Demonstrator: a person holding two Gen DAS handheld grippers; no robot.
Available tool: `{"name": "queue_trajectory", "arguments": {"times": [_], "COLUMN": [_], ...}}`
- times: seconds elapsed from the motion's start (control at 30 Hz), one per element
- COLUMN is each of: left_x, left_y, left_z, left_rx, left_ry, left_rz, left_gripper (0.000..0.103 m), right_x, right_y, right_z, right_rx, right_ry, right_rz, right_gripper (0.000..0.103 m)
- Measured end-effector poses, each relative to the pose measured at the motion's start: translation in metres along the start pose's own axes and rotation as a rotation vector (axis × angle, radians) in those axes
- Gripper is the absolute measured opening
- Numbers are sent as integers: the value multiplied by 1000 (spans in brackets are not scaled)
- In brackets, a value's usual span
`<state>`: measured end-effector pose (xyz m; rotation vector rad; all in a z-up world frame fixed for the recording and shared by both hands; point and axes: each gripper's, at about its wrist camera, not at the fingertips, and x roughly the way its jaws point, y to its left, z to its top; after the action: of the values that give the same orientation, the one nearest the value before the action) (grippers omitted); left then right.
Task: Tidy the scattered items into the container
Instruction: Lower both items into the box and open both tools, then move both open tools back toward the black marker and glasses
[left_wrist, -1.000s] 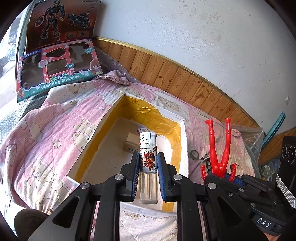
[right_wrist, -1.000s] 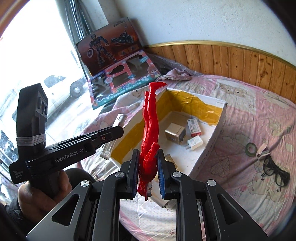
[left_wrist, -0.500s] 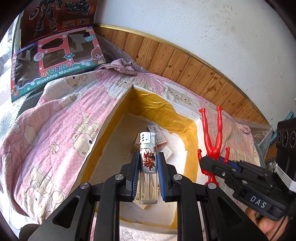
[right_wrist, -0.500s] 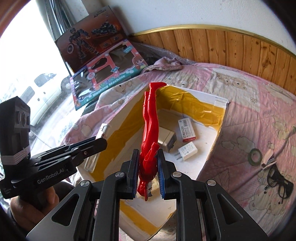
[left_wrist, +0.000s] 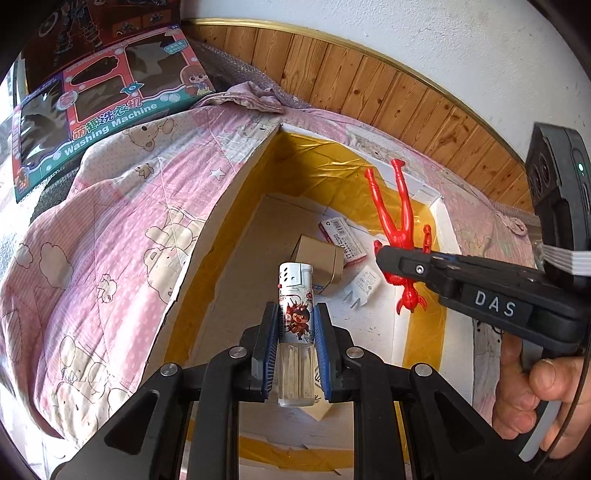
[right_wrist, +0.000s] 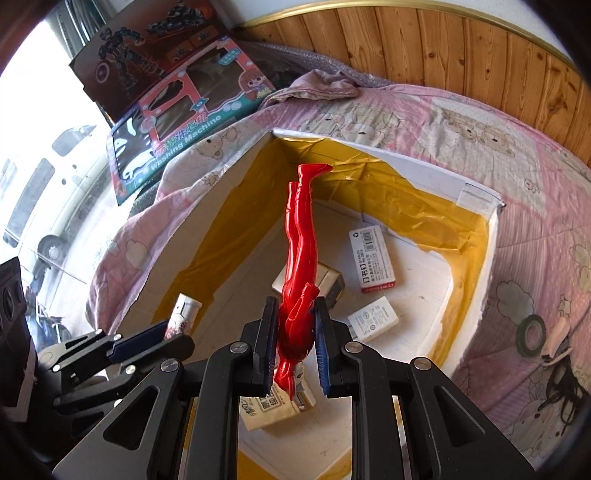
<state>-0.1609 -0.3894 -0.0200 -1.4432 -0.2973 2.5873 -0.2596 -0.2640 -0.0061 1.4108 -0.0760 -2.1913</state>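
Both of my grippers hang over the open white box (left_wrist: 236, 192) with yellow-taped inner walls, centre frame. My left gripper (left_wrist: 295, 347) is clamped on a clear lighter (left_wrist: 295, 332), upright, metal cap up. My right gripper (right_wrist: 295, 343) is clamped on a red figure (right_wrist: 301, 258), head down, legs toward the far wall. On the box floor: a brown carton (left_wrist: 319, 258), a staples box (right_wrist: 373, 258), a white plug (right_wrist: 373, 319). Pink quilt (left_wrist: 110, 229) around it; tape ring (right_wrist: 532, 334) and glasses (right_wrist: 563, 387) at lower right.
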Motion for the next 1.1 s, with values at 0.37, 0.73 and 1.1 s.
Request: {"name": "queue_trajectory", "arguments": {"times": [0.37, 0.73, 1.1], "left_x": [8, -46, -89], "left_y": [11, -15, -55], "left_z": [-2, -20, -83], "left_rx": [-35, 42, 114], "left_ry": [29, -111, -152], "left_rz": [-2, 17, -34], "left_gripper": [32, 32, 32], "right_x": [25, -68, -114], "right_y": [2, 5, -21], "right_z": [19, -50, -186], "right_rx": [82, 28, 51], "right_ry": [9, -149, -204], "right_rz": [106, 198, 169], "right_gripper": [47, 47, 47]}}
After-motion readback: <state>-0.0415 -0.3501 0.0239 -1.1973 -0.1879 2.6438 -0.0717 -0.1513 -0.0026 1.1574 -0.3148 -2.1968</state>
